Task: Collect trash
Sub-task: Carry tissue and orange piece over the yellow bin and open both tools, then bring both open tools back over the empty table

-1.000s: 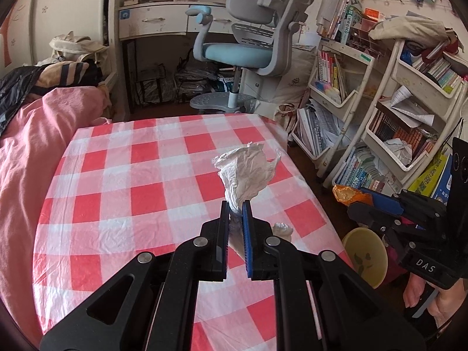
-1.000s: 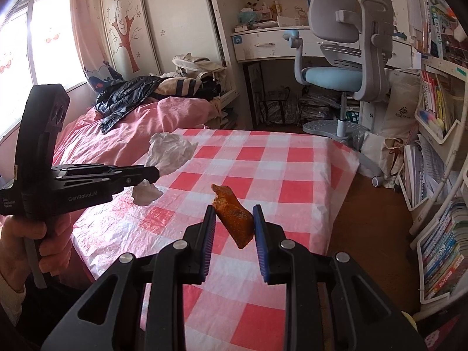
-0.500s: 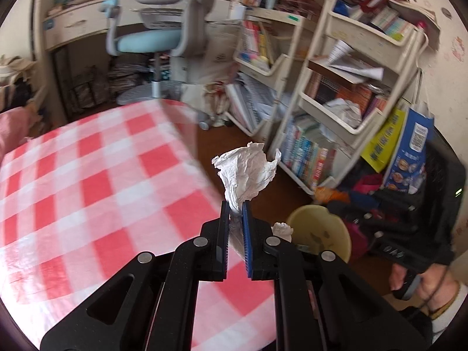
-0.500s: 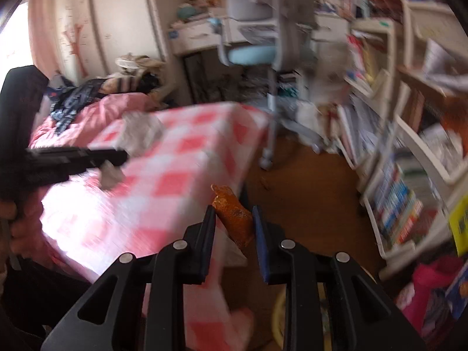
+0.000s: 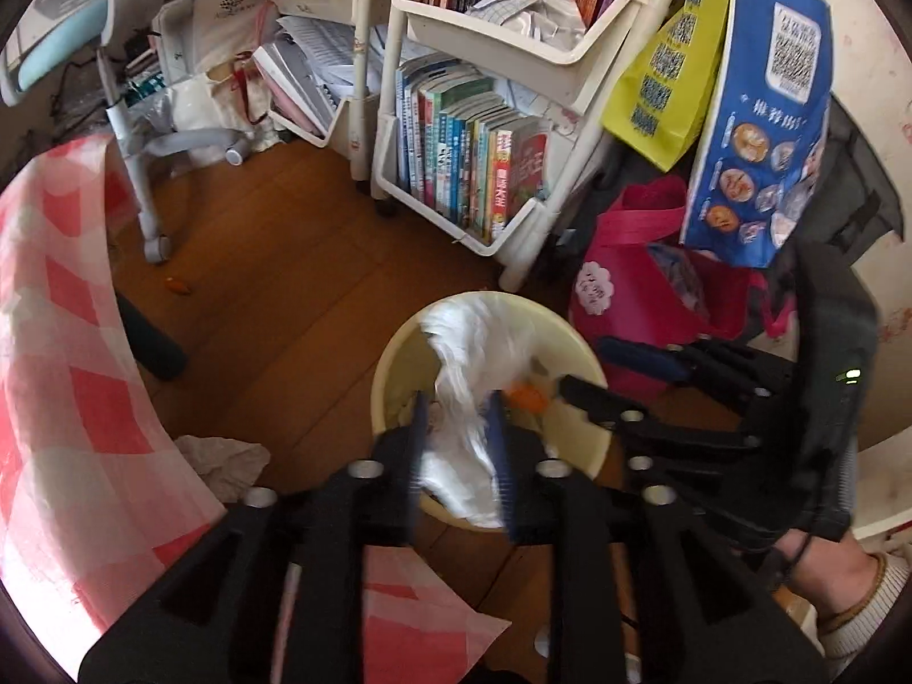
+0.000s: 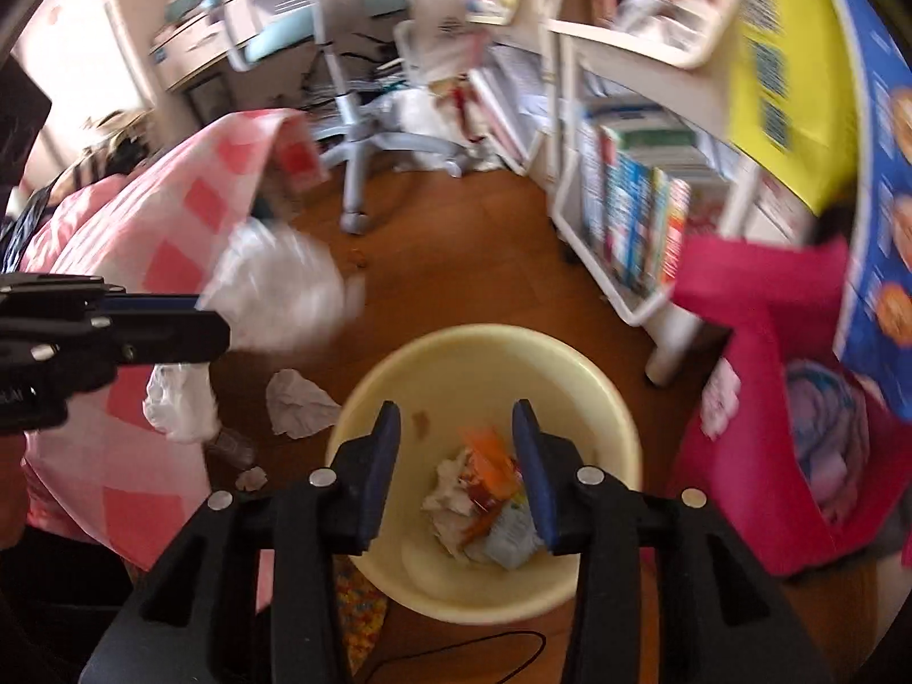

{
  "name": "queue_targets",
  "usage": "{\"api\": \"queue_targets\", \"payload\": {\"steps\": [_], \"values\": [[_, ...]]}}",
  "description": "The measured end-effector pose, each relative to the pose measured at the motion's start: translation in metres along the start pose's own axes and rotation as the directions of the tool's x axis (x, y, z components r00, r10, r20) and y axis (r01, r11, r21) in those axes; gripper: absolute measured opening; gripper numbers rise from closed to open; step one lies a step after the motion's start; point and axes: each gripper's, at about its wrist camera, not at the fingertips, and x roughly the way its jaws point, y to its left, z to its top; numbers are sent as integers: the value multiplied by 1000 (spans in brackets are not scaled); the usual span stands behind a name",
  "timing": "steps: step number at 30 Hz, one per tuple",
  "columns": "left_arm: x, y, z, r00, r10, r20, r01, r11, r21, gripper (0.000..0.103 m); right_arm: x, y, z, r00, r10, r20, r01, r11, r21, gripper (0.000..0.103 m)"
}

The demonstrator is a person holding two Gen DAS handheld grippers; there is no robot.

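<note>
Fingers of your left gripper (image 5: 459,433) stand parted with the white tissue (image 5: 467,376) loose between them, above the yellow bin (image 5: 387,376). Your right gripper (image 6: 456,444) gapes empty over that bin, orange wrapper (image 6: 490,456) inside. Dropping seems underway; next, fetch the crumpled paper (image 6: 299,404) beside the bin.

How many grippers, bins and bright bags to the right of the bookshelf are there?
Grippers: 2, the left gripper and the right gripper
Bins: 1, the cream bin
Bright bags: 3, the yellow bag, the blue bag and the pink bag
Total: 6
</note>
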Motion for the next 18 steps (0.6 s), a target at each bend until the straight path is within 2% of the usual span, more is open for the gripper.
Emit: {"api": "queue_targets", "payload": {"steps": [1, 3, 4, 7, 10, 12, 13, 15, 18], "values": [[-6, -1, -1, 999, 26, 22, -26, 1000, -5, 50, -5, -2, -1, 1000, -3, 7, 3, 1000, 8, 43], [-19, 1, -2, 993, 96, 73, -94, 995, -26, 70, -15, 2, 0, 1000, 7, 27, -7, 1000, 2, 46], [-31, 6, -3, 985, 142, 100, -138, 989, -44, 76, -21, 9, 3, 999, 14, 42, -14, 1000, -8, 51], [-76, 28, -11, 949, 262, 176, -242, 962, -128, 86, -38, 34, 15, 993, 43, 108, -38, 998, -43, 61], [-133, 58, -27, 889, 383, 252, -325, 914, -244, 95, -63, 78, 35, 977, 69, 200, -49, 994, -101, 80], [-175, 81, -44, 838, 461, 291, -369, 873, -319, 96, -80, 111, 47, 962, 89, 257, -53, 988, -143, 86], [-193, 93, -53, 818, 490, 300, -383, 854, -351, 96, -89, 130, 53, 953, 102, 285, -55, 984, -167, 90], [-224, 117, -69, 788, 535, 305, -402, 822, -403, 96, -104, 164, 61, 936, 118, 331, -49, 977, -209, 94], [-260, 146, -96, 747, 591, 303, -429, 778, -459, 96, -123, 210, 71, 918, 148, 369, -49, 963, -264, 95]]}}
